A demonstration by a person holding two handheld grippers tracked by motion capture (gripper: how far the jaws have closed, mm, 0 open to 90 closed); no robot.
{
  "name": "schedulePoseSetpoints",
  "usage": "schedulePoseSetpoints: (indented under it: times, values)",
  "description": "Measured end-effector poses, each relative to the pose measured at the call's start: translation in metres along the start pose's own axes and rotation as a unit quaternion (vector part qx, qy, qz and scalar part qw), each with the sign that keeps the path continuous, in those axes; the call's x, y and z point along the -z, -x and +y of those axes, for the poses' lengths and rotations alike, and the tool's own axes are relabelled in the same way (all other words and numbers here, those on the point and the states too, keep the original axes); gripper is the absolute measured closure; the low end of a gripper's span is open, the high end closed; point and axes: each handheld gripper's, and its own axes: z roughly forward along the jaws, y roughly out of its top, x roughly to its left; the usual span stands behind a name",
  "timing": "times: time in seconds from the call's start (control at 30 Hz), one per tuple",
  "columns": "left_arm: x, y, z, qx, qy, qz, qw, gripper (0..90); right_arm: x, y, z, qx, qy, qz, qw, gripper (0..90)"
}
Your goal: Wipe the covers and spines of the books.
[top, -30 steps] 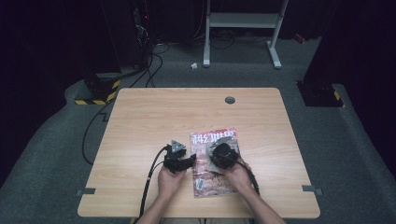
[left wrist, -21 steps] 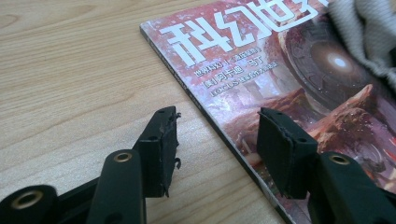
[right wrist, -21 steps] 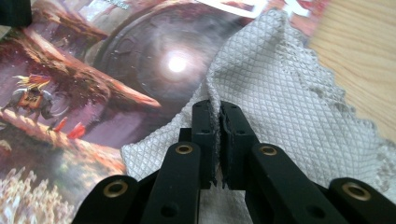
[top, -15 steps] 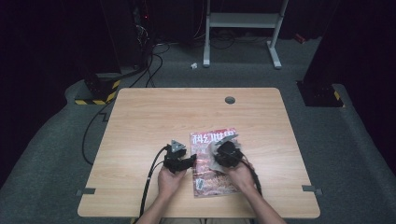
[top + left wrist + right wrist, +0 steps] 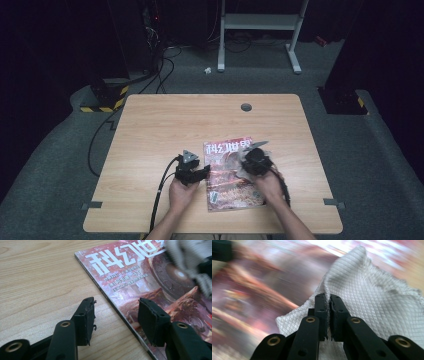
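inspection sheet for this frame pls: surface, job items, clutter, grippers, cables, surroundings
Surface: light wood table, a round grommet near its far edge.
Job's things: magazine lying flat at the near edge, cover up; white quilted cloth on the cover.
Clutter: nothing seen on the table.
Grippers: left gripper open, its jaws straddling the magazine's spine edge, one over bare wood, one over the cover, pads not pressing. Right gripper shut on the cloth, over the cover; its view is motion-blurred.
Cables: left gripper cable runs off the near edge; more cables on the floor.
Surroundings: grey carpet, white frame legs, black-and-yellow striped block, dark room.
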Motion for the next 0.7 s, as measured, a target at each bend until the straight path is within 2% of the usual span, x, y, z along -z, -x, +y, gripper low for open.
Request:
schedulePoseSetpoints:
  times: [0.07, 0.1, 0.17, 0.27, 0.43, 0.53, 0.6, 0.7]
  values:
    - [0.000, 0.000, 0.000, 0.001, 0.000, -0.001, 1.0000, 47.8, 0.010, 0.020, -0.012, -0.023, 0.002, -0.007, 0.9997, 84.6]
    - [0.000, 0.000, 0.000, 0.001, 0.000, -0.001, 1.0000, 47.8, 0.014, 0.026, -0.017, -0.028, 0.003, -0.017, 0.9994, 83.9]
    - [0.000, 0.000, 0.000, 0.001, 0.000, -0.002, 1.0000, 47.8, 0.017, 0.036, -0.025, -0.050, 0.006, -0.016, 0.9986, 82.8]
    - [-0.003, 0.000, 0.002, 0.017, 0.004, 0.002, 0.9998, 47.8, 0.013, 0.043, -0.031, -0.077, 0.019, -0.002, 0.9968, 76.8]
    - [-0.012, 0.005, 0.010, 0.012, 0.000, 0.002, 0.9999, 49.0, 0.008, 0.050, -0.029, -0.112, 0.044, 0.025, 0.9924, 72.6]
    - [-0.011, 0.005, 0.010, 0.017, -0.004, 0.008, 0.9998, 52.7, 0.008, 0.050, -0.029, -0.113, 0.052, 0.028, 0.9919, 74.8]
    - [-0.010, 0.006, 0.010, 0.018, -0.007, 0.008, 0.9998, 56.4, 0.008, 0.049, -0.030, -0.114, 0.051, 0.037, 0.9915, 80.8]
    - [-0.006, 0.009, 0.008, 0.014, -0.015, 0.009, 0.9998, 58.2, 0.006, 0.044, -0.032, -0.102, 0.046, 0.034, 0.9931, 85.2]
